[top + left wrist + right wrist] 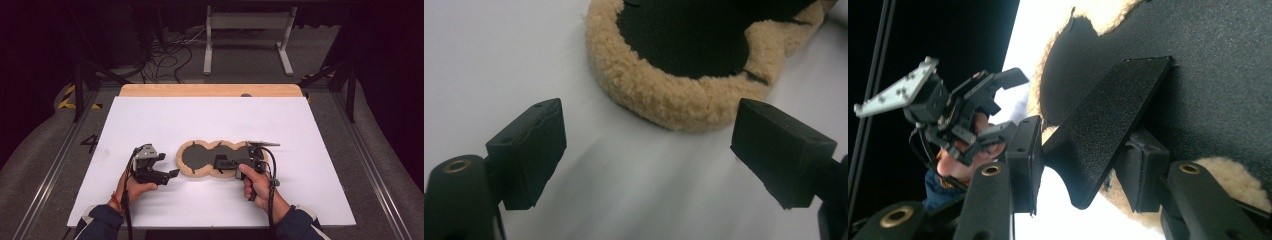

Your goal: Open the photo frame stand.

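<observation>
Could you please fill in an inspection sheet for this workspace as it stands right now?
Surface: white sheet over a wooden table, lying flat.
Job's things: a three-lobed black pad with a tan fleece rim at the middle; a black flap stands up from it.
Clutter: nothing seen.
Grippers: right gripper has its jaws on both sides of the flap, pads on it. Left gripper is open and empty, on the sheet just short of the pad's fleece rim.
Cables: one trails from each gripper; loose cables lie on the floor beyond the table.
Surroundings: dark room, grey floor, white metal stand behind.
</observation>
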{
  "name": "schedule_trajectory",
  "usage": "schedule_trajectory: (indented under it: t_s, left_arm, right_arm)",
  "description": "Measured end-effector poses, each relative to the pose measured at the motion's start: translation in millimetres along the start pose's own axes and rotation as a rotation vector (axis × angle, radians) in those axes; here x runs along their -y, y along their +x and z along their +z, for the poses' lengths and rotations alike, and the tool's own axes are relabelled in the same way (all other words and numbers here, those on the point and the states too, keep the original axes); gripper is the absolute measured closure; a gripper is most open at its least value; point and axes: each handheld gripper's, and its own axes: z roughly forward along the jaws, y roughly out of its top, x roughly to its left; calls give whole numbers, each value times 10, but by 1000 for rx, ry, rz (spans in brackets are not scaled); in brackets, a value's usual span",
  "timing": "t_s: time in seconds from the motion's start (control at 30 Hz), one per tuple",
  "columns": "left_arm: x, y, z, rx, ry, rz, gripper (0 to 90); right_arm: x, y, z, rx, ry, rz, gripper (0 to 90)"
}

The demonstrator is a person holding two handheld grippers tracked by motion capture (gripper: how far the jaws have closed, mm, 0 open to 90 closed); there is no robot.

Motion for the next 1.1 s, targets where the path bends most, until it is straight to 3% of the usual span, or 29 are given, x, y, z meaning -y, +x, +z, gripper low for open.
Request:
schedule_trajectory:
  t_s: [0.23,0.3,0.43,0.63,0.73,0.8,0.83,0.9,1.0,1.1]
  left_arm:
    - [-72,87,138,37,19,-27,137]
    - [-86,123,156,63,15,-71,126]
    - [-125,161,203,102,24,-90,138]
    - [-148,128,242,144,36,-67,180]
    - [-149,106,230,167,38,-78,229]
    - [-158,88,240,187,44,-46,260]
    - [-158,88,240,187,44,-46,267]
    - [-168,53,235,184,53,-33,270]
    - [-166,58,224,188,58,-30,283]
    - [-182,43,190,168,59,-5,313]
  right_arm:
    - [9,-23,-9,-10,11,-37,617]
    - [5,-24,-9,-11,14,-52,622]
    - [8,-20,-5,-10,11,-89,641]
    - [26,8,-7,13,15,-151,651]
    - [37,24,-12,21,22,-184,652]
    - [47,37,-13,26,21,-222,652]
    - [47,37,-13,26,21,-222,652]
    - [61,67,-14,42,20,-278,651]
    - [67,86,-21,38,19,-317,651]
    - [70,104,-21,41,13,-347,651]
